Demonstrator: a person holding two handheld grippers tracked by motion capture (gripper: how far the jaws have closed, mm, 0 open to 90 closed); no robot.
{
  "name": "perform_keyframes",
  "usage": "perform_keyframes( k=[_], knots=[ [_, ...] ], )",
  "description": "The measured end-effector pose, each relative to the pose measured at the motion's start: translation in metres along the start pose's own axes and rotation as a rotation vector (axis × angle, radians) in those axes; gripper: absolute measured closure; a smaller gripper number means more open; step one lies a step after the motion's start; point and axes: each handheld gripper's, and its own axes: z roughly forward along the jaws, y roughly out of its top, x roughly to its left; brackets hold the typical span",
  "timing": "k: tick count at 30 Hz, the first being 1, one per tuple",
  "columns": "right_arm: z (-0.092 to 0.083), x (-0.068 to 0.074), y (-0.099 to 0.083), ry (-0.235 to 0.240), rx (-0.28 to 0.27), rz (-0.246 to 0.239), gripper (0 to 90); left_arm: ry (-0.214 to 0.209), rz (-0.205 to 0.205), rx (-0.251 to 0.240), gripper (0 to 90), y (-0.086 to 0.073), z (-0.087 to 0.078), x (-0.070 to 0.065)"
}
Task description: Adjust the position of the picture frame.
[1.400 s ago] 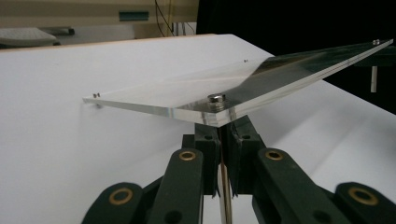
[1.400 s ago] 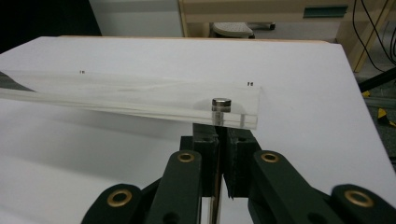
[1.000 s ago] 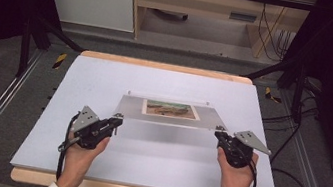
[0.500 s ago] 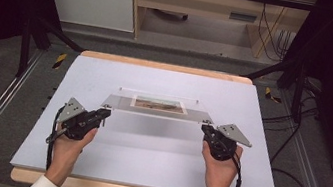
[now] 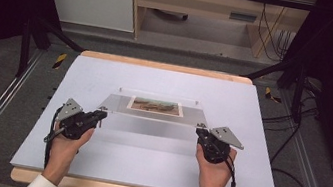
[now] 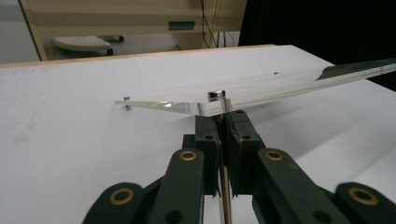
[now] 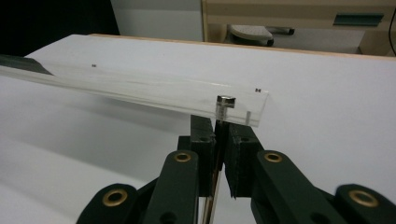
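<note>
Two grippers, left [image 5: 100, 113] and right [image 5: 200, 129], clamp their fingers on the clear frame's [image 5: 154, 112] near corners at 9 and 3 o'clock. Paired grip likely keeps it level above the worktop [image 5: 143, 163].

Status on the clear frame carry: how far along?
Done: both grippers have a grip. The left gripper and right gripper are shut on the near corners of the clear frame holding the picture. In hand: the frame is held above the table, casting a shadow. Left: setting it down and letting go.
</note>
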Motion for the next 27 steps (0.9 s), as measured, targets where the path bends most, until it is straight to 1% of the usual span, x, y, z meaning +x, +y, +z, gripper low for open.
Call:
perform_keyframes(
  k=[2,7,9,10,12,14,19,23,27],
  knots=[
    [0.000,0.000,-0.002,0.000,0.005,0.003,83.5,0.002,-0.005,0.014,83.5,-0.003,0.000,-0.001],
    [-0.001,0.001,-0.009,0.009,0.019,0.015,83.8,0.020,0.007,0.047,83.6,-0.007,-0.001,-0.003],
    [-0.001,0.000,-0.011,0.013,0.026,0.008,83.9,0.025,0.002,0.058,83.7,-0.009,-0.001,-0.004],
    [-0.001,0.001,-0.011,0.019,0.030,0.016,83.9,0.031,0.001,0.063,83.8,-0.010,-0.001,-0.005],
    [0.000,0.000,-0.013,0.018,0.034,0.004,83.9,0.036,0.003,0.071,83.8,-0.011,-0.001,-0.006],
    [0.000,0.000,-0.014,0.022,0.041,0.009,84.0,0.037,0.005,0.080,83.9,-0.012,-0.001,-0.006],
    [0.000,-0.001,-0.019,0.025,0.051,0.003,84.2,0.036,0.011,0.106,84.0,-0.016,0.000,-0.007],
    [0.001,-0.001,-0.025,0.023,0.071,-0.002,84.4,0.038,0.017,0.137,84.1,-0.022,0.002,-0.008],
    [0.002,0.001,-0.031,0.024,0.092,-0.007,84.4,0.044,0.013,0.143,84.1,-0.026,0.003,-0.007]
  ],
)
